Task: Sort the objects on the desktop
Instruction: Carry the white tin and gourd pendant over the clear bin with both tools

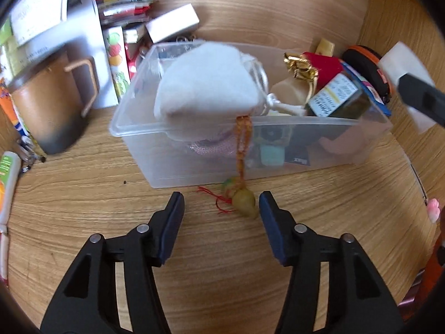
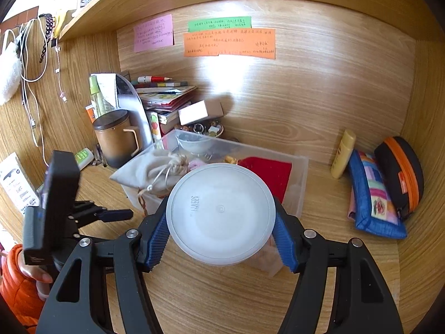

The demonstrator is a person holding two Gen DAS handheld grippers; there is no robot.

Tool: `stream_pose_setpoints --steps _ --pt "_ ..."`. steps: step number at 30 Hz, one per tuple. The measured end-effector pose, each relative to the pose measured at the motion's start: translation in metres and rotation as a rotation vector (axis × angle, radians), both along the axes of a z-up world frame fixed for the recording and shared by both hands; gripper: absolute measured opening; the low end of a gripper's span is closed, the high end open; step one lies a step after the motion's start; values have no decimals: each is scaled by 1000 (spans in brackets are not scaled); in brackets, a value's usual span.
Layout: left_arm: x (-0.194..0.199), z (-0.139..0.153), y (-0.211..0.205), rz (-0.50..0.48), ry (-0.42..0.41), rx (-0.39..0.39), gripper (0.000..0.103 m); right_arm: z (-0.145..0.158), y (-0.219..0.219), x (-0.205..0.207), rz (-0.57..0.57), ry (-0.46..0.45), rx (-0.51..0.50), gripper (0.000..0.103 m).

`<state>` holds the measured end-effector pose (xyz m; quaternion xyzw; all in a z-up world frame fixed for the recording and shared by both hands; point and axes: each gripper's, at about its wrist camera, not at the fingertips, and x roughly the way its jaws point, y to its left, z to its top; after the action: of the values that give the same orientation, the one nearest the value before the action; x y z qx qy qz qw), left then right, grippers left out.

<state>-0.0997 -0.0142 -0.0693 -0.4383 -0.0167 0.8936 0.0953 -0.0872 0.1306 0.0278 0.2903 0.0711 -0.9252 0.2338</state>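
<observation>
Left wrist view: left gripper (image 1: 221, 201), jaws apart, nothing between the pads. The green bead pendant (image 1: 245, 201) lies on the desk just before them, its orange cord (image 1: 242, 144) running up into the clear plastic bin (image 1: 194, 172). Judged light, small, slippery; pinch the bead, not the cord.

Right wrist view: right gripper (image 2: 221, 236) is clamped across a round white plastic container (image 2: 221, 213), beside the bin. Judged stiff, smooth, light.

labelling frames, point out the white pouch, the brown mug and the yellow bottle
white pouch (image 1: 205, 83): left wrist view, middle of its cloth body
brown mug (image 2: 114, 142): right wrist view, its side wall
yellow bottle (image 2: 343, 154): right wrist view, its body
</observation>
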Motion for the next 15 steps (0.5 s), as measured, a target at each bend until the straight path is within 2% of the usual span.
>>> stream_pose_setpoints --steps 6,8,11,12,15 --pt "-6 -4 3 -12 3 -4 55 1 -11 -15 19 -9 4 62" --pt "-7 -4 2 -8 5 -5 51 1 -16 -20 29 -10 7 62" --pt "-9 -4 3 -9 6 -12 50 1 -22 -26 42 -8 14 62" --pt "-8 -4 4 36 10 -27 50 1 -24 -28 46 -9 16 62" --pt "-7 -6 14 45 17 -108 45 -2 -29 -35 55 -15 19 62"
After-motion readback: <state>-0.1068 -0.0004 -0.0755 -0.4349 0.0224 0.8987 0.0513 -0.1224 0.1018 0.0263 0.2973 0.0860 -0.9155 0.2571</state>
